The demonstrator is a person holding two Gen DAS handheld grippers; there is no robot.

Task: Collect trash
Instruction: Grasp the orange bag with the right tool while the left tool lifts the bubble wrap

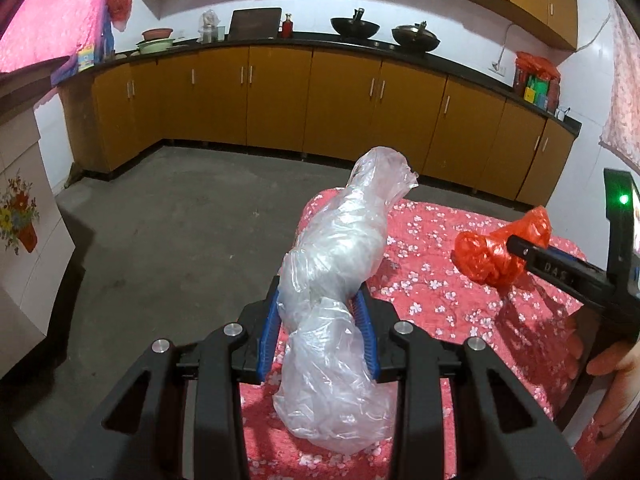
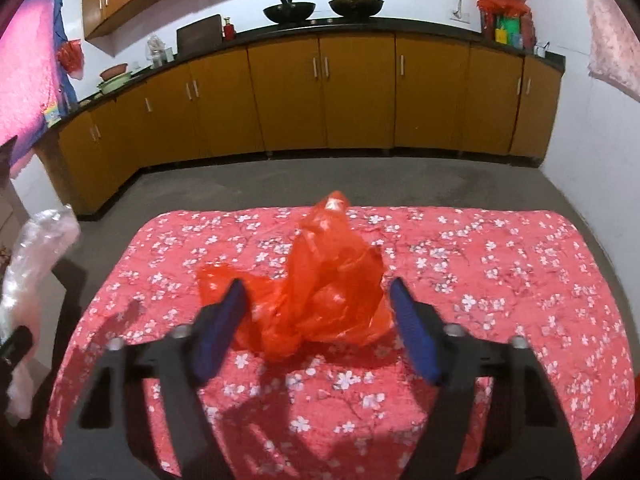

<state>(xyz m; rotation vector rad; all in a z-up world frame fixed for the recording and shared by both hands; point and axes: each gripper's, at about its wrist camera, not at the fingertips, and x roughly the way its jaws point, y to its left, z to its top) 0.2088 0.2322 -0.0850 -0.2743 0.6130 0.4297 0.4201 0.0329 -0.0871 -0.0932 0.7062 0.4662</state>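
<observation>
My left gripper (image 1: 318, 300) is shut on a crumpled clear plastic bag (image 1: 340, 248); the bag stands up past the blue pads and hangs below them over the left end of the table. The bag also shows at the left edge of the right wrist view (image 2: 36, 252). My right gripper (image 2: 316, 300) is open, its blue pads on either side of a crumpled red plastic bag (image 2: 316, 292) that lies on the red floral tablecloth (image 2: 500, 280). In the left wrist view the right gripper (image 1: 516, 246) is at the red bag (image 1: 488, 256).
The table stands on a grey concrete floor (image 1: 180, 220). Orange kitchen cabinets (image 2: 320, 92) with a dark counter line the far wall, with woks (image 2: 288, 10) and containers on top. A white cabinet with a flower picture (image 1: 24, 208) is at left.
</observation>
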